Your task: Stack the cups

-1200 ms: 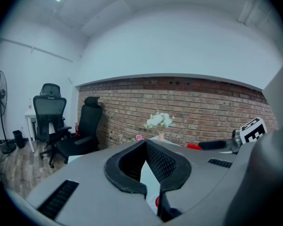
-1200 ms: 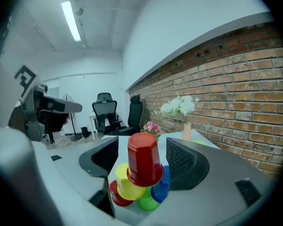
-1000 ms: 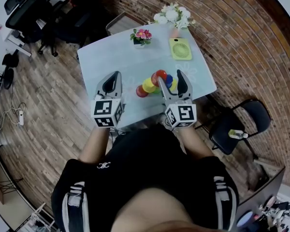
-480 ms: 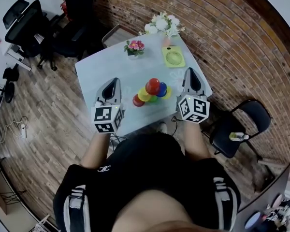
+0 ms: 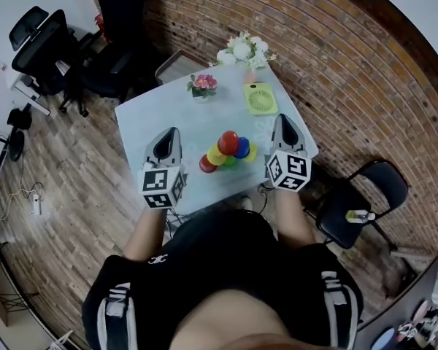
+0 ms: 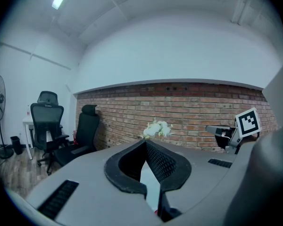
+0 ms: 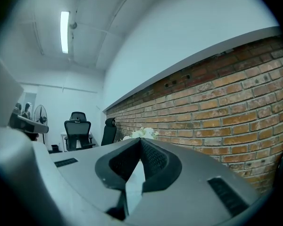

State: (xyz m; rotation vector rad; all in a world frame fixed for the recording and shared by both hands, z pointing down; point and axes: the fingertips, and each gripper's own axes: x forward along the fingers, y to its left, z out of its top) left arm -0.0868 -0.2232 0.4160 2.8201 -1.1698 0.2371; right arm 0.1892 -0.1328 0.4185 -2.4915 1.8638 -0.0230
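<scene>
A pile of coloured cups (image 5: 227, 152) lies on its side near the front of the pale blue table (image 5: 153, 115), with a red cup (image 5: 228, 141) uppermost, blue (image 5: 242, 147) and yellow (image 5: 217, 154) beside it, and another red cup (image 5: 207, 164) at the left end. My left gripper (image 5: 169, 131) hovers left of the pile, shut and empty, and its jaws meet at the tip in the left gripper view (image 6: 145, 142). My right gripper (image 5: 283, 117) is right of the pile near the table edge, also shut with nothing in it (image 7: 140, 140). Neither touches a cup.
At the back of the table stand a pink flower pot (image 5: 203, 84), a white bouquet (image 5: 242, 49) and a green fan (image 5: 261, 98). A black chair (image 5: 358, 195) is right of the table, office chairs (image 5: 44, 42) far left, and a brick wall behind.
My right gripper has moved to the right, away from the cup pile it was beside. The left gripper has stayed where it was.
</scene>
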